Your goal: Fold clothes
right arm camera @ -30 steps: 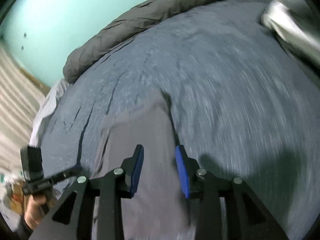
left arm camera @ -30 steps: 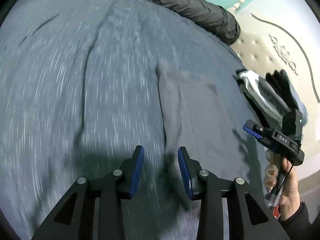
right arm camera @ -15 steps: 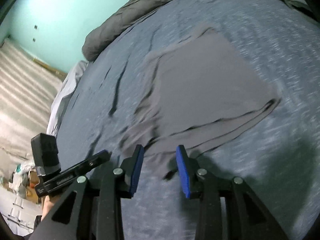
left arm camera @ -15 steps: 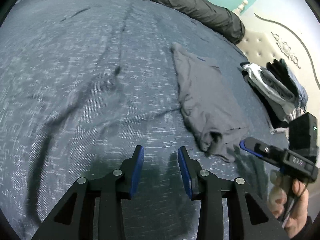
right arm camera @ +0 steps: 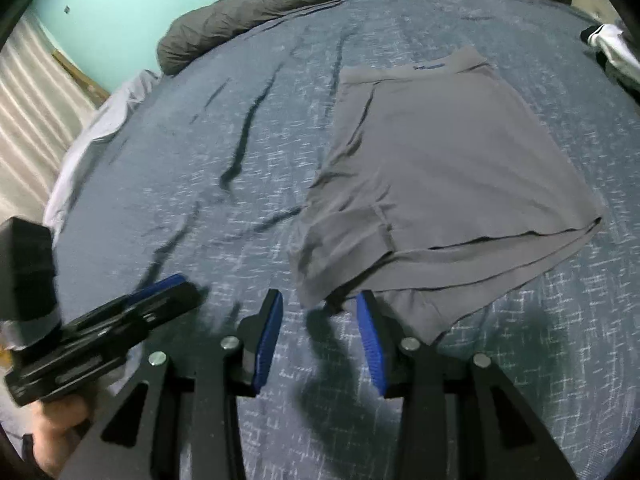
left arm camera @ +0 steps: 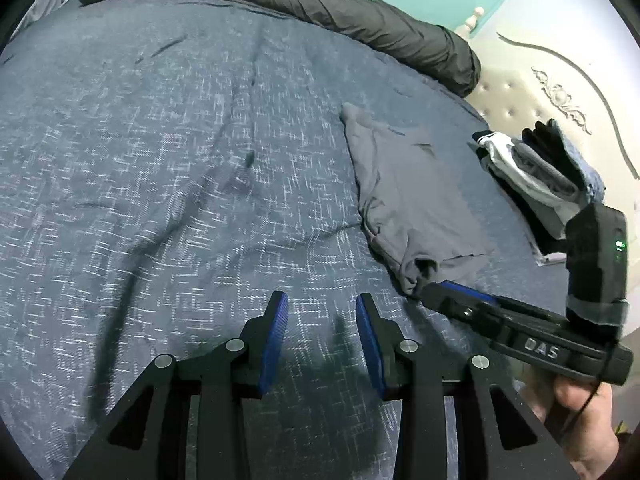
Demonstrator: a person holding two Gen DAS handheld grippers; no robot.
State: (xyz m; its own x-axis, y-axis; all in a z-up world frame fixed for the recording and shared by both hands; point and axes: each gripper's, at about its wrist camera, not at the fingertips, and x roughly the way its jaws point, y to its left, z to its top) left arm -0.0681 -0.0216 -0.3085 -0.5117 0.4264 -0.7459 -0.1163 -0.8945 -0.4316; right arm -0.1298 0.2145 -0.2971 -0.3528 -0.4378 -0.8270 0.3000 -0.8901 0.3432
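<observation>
A grey garment (right arm camera: 440, 184) lies folded flat on the blue bedspread (right arm camera: 248, 200); it also shows in the left wrist view (left arm camera: 408, 200), to the right. My right gripper (right arm camera: 318, 328) is open and empty, just short of the garment's near corner. It appears side-on in the left wrist view (left arm camera: 464, 300), its tip by the garment's near edge. My left gripper (left arm camera: 322, 332) is open and empty over bare bedspread (left arm camera: 180, 184), left of the garment. It shows in the right wrist view (right arm camera: 160, 296) at lower left.
A stack of folded clothes (left arm camera: 536, 172) sits at the right by the cream headboard (left arm camera: 552, 92). A rolled dark duvet (left arm camera: 300, 4) lies along the bed's far edge. A pale sheet (right arm camera: 88, 136) hangs off the bed's left side.
Both grippers have pulled back from the garment towards the bed's near side. The garment now lies released and folded ahead of them.
</observation>
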